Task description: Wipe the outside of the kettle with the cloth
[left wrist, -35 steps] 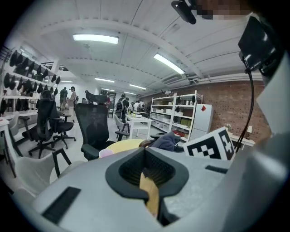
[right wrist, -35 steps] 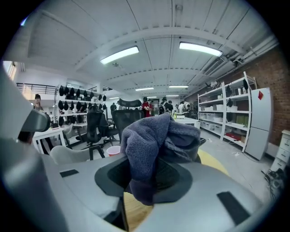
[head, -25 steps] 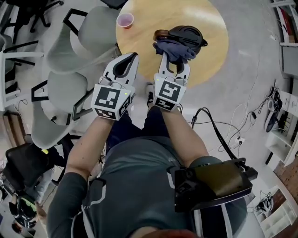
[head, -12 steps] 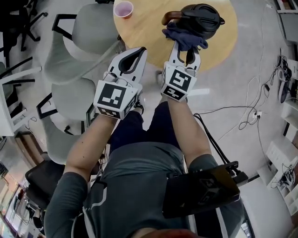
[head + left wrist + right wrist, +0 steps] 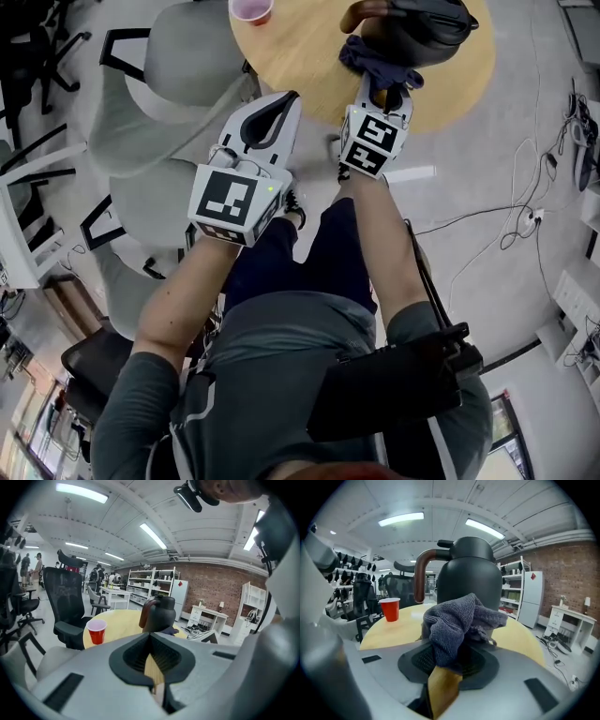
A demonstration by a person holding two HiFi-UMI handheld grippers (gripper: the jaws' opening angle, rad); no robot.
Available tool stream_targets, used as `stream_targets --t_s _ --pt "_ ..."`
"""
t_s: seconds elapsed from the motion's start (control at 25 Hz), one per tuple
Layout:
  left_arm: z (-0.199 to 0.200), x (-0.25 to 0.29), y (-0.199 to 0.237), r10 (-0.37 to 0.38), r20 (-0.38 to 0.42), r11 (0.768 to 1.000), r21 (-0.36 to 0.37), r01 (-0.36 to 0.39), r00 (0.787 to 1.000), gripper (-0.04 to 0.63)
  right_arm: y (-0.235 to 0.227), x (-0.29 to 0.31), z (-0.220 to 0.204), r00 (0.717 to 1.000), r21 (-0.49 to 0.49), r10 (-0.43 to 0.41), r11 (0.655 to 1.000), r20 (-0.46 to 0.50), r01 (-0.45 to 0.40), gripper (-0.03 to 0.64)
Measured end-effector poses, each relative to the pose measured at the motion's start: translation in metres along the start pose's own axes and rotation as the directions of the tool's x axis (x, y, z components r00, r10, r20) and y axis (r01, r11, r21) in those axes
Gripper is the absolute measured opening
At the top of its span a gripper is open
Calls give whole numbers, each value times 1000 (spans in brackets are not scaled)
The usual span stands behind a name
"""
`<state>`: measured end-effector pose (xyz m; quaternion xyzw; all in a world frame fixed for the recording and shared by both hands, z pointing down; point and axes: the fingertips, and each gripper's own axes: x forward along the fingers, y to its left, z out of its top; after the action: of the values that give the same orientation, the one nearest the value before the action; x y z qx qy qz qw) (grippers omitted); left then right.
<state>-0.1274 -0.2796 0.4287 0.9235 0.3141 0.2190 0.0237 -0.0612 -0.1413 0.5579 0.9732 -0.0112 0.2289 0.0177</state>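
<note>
At the far left, grey chairs (image 5: 150,94) stand by the round wooden table (image 5: 300,56), whose far half runs off the top of the head view. A red cup (image 5: 251,9) sits near the table's left edge, with only its lower rim in frame there; it shows whole in the left gripper view (image 5: 96,631). The left gripper (image 5: 286,98) hangs off the table's near edge, its jaws closed tip to tip with nothing between them (image 5: 151,637). To its right, the right gripper (image 5: 386,94) is clamped on a bunched dark blue-grey cloth (image 5: 375,64), which bulges out above its jaws (image 5: 447,660). The cloth (image 5: 457,620) lies against the near lower side of the black kettle (image 5: 471,573) and covers its base, so the contact itself is hard to make out. The kettle (image 5: 422,23) stands upright on the table, its brown handle to the left and its top cut off in the head view. Cables (image 5: 525,220) trail on the floor at the right
</note>
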Motion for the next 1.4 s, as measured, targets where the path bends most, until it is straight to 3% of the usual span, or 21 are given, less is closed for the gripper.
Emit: stream_targets --t_s 0.16,0.32,0.68,0.8,1.2,1.4 --pt "1 -4 2 -14 20 1000 -2 14 1000 8 1 6 -5 999 16 -28 999 -38 28 123" --pt "6 -8 8 5 20 1000 19 -5 1000 9 0 9 -4 995 56 -4 998 -96 10 124" --pt "57 -47 -12 -73 76 993 97 65 994 8 3 -39 26 970 7 136 990 -200 -137 126" --pt "79 -60 -8 -81 90 996 45 77 993 8 -8 -74 55 972 28 148 989 -181 -145 127" --pt "152 -90 -44 -218 157 971 135 198 963 8 -46 -203 159 987 137 162 977 16 -163 129" --pt "165 -120 -59 -237 197 968 127 215 951 8 -45 -270 188 976 98 197 974 89 -205 129"
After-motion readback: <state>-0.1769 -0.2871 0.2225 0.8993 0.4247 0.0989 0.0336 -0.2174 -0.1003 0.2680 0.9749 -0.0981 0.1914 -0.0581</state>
